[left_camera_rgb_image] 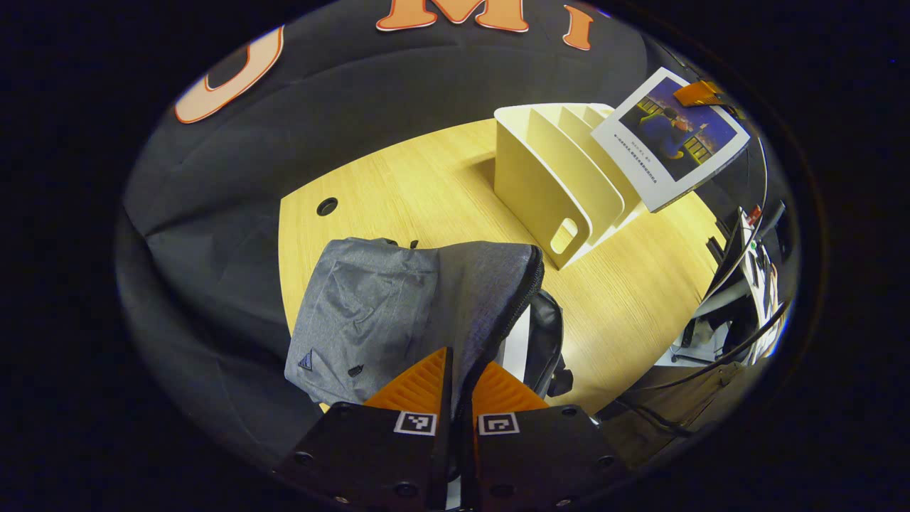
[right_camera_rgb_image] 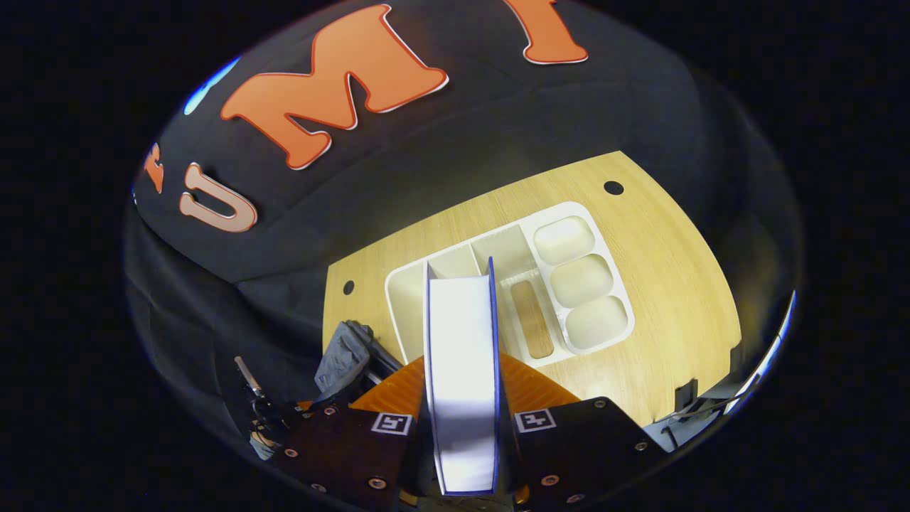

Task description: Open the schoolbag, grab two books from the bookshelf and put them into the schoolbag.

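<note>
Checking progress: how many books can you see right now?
1 for certain: a book clamped in the right gripper above the bookshelf. Another may be hidden inside the schoolbag.

The left hand-held gripper point(left_camera_rgb_image: 458, 387) has its fingers pinched together on the zipper edge of the grey fabric schoolbag point(left_camera_rgb_image: 398, 313). The right hand-held gripper point(right_camera_rgb_image: 462, 405) clamps a blue-edged white book point(right_camera_rgb_image: 462, 355) between both fingers, raised above the bench.

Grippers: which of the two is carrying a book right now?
The right gripper, clamped on a blue-edged book above the cream bookshelf. The left gripper instead pinches the grey schoolbag's zipper edge.
</note>
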{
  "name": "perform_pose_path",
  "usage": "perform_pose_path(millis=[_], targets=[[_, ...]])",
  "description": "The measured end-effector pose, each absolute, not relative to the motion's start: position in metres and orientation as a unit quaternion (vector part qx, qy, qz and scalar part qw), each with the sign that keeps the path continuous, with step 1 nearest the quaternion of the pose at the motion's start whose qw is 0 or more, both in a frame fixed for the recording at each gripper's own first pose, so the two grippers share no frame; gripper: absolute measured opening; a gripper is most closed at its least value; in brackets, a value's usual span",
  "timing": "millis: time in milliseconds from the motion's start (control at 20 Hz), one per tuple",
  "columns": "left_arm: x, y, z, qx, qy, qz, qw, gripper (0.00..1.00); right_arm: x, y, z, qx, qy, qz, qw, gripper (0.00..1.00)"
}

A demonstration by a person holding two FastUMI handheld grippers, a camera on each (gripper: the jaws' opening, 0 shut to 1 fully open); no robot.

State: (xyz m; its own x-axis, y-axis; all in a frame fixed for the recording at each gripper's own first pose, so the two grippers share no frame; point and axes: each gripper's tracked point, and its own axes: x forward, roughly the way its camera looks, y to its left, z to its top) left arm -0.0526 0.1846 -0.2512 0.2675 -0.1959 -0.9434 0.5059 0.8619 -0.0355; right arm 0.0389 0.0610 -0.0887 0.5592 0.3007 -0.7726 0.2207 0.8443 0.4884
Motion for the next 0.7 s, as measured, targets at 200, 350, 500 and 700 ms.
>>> perform_pose_path(millis=[200, 350, 500, 700], targets=[[-0.052, 0.188, -0.249, 0.132, 0.555, -0.246, 0.784, 0.07, 0.001, 0.097, -0.076, 0.332, 0.440, 0.038, 0.833, 0.37], [-0.047, 0.194, -0.241, 0.137, 0.542, -0.258, 0.788, 0.07, -0.024, 0.139, -0.083, 0.368, 0.432, 0.063, 0.821, 0.37], [-0.042, 0.202, -0.233, 0.136, 0.534, -0.261, 0.793, 0.07, -0.039, 0.182, -0.104, 0.402, 0.434, 0.077, 0.802, 0.37], [-0.037, 0.208, -0.223, 0.134, 0.522, -0.260, 0.801, 0.07, -0.048, 0.235, -0.142, 0.431, 0.441, 0.093, 0.782, 0.37]])
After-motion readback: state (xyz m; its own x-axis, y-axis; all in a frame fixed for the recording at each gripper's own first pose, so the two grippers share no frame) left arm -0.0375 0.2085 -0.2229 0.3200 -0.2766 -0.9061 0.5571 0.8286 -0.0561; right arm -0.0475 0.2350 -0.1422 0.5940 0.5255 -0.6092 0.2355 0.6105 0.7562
